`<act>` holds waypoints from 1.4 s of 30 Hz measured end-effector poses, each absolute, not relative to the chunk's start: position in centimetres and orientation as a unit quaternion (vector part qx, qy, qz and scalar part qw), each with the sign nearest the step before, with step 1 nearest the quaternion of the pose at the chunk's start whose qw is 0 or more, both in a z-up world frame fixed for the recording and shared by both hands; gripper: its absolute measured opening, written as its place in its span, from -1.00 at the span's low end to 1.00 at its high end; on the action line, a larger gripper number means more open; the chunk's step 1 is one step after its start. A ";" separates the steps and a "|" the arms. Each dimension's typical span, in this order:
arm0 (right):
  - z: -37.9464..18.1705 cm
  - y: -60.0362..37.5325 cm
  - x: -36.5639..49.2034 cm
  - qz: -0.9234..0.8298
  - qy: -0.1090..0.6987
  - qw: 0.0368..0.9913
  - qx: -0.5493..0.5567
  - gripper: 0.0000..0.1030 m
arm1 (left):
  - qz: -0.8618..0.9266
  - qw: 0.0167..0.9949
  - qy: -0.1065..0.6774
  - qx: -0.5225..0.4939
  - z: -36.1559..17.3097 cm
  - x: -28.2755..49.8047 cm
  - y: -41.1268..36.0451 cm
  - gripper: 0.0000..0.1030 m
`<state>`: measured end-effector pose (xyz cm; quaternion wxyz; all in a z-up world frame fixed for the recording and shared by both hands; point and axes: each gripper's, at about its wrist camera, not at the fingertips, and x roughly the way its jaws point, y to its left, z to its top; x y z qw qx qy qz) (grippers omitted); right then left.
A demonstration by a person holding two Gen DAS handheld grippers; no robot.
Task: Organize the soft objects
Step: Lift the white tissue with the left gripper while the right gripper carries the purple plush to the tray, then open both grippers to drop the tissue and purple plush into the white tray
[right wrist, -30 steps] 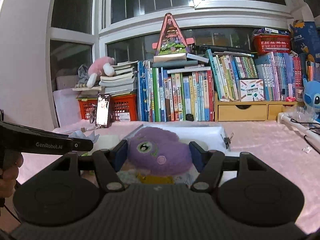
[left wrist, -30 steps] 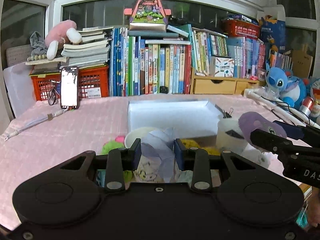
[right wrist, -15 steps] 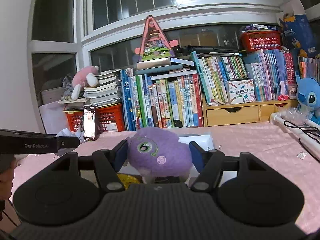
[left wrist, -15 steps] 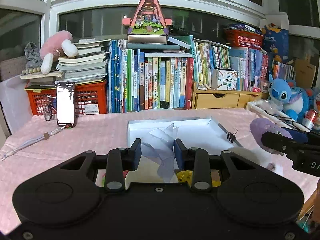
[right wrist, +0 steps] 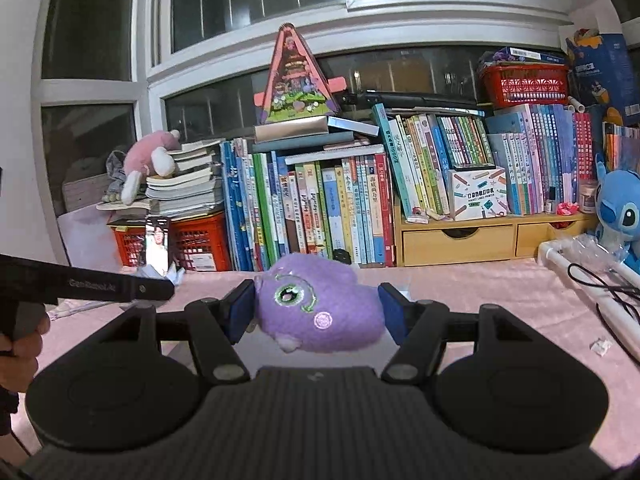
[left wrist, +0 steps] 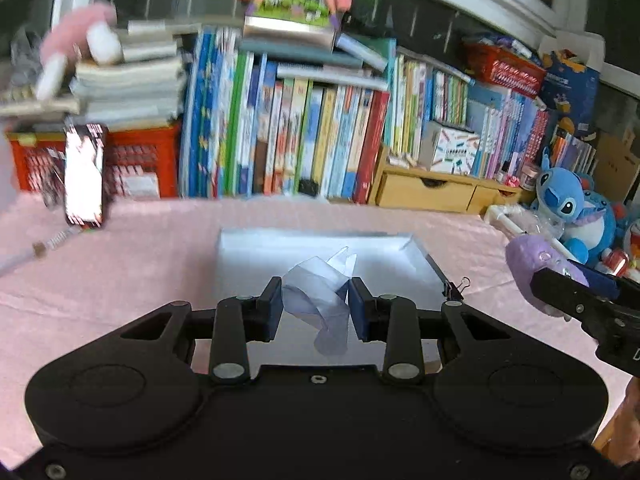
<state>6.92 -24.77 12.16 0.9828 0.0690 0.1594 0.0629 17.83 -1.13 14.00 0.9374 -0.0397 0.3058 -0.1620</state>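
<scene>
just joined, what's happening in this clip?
A person is sorting soft things with a handheld gripper in each hand. The left gripper is shut on a pale translucent ribbon, held above a white box on the pink tablecloth. The right gripper is shut on a purple plush toy, also held off the table. Neither item has been put down yet. Books and other plush toys line the back of the table.
</scene>
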 end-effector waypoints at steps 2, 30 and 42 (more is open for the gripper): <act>12.4 -25.2 8.2 0.063 0.170 0.981 0.074 0.32 | -0.159 0.930 0.328 -0.047 13.2 19.7 -1.5 -0.37; 6.0 -26.2 26.0 0.041 0.443 0.885 0.140 0.33 | -0.106 0.832 0.541 -0.061 4.5 34.4 -5.0 -0.36; 4.0 -25.8 28.3 0.022 0.498 0.858 0.123 0.33 | -0.103 0.817 0.565 -0.060 3.1 35.3 -5.2 -0.39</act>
